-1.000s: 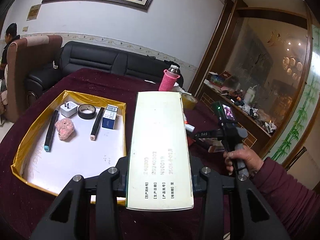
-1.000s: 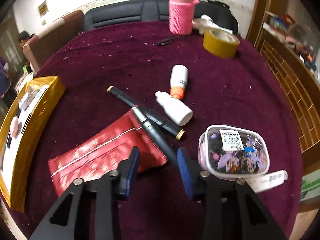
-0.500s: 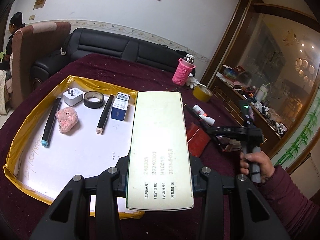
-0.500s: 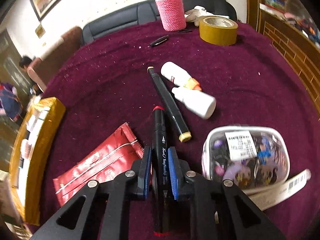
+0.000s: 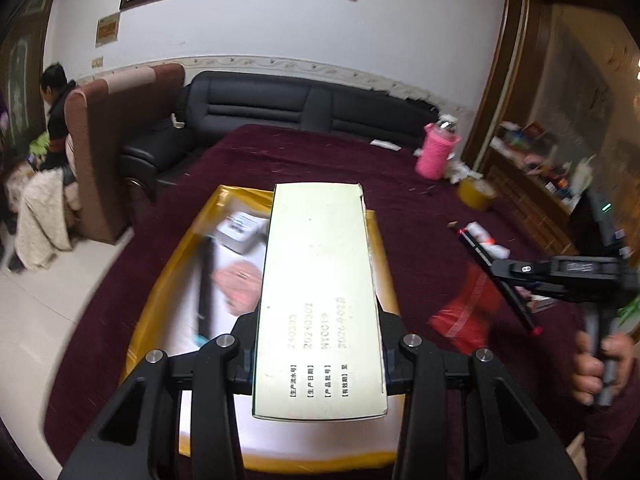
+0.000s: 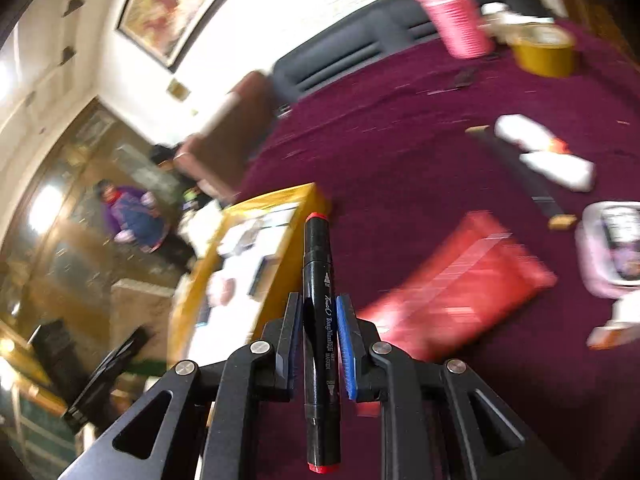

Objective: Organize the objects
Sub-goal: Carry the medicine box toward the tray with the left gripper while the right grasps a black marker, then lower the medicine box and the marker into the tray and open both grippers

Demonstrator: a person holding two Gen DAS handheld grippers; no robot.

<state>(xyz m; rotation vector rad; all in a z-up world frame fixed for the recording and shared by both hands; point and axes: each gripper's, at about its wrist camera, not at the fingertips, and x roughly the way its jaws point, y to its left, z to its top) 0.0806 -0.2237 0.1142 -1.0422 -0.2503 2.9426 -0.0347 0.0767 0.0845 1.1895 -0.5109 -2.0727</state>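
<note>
My left gripper [image 5: 320, 364] is shut on a long pale green box [image 5: 320, 300] and holds it above the gold-edged tray [image 5: 152, 312]. The tray holds a black marker [image 5: 206, 280], a pink lump [image 5: 238, 284] and a white plug [image 5: 240, 230]; the box hides the rest. My right gripper [image 6: 318, 332] is shut on a black marker with red ends [image 6: 318, 304], lifted above the maroon tablecloth and pointing toward the tray [image 6: 296, 208]. The right gripper [image 5: 516, 276] also shows in the left wrist view with the marker [image 5: 520, 312].
On the cloth lie a red packet [image 6: 460, 280], a second black marker [image 6: 520, 176], two white bottles [image 6: 556, 164], a clear pouch [image 6: 612, 248], a yellow tape roll [image 6: 544, 52] and a pink-sleeved bottle [image 6: 456, 20]. A black sofa [image 5: 304, 108] stands behind the table.
My right gripper closed on the red-ended marker, lifted it off the cloth and swung left toward the tray. My left gripper moved over the tray with the box.
</note>
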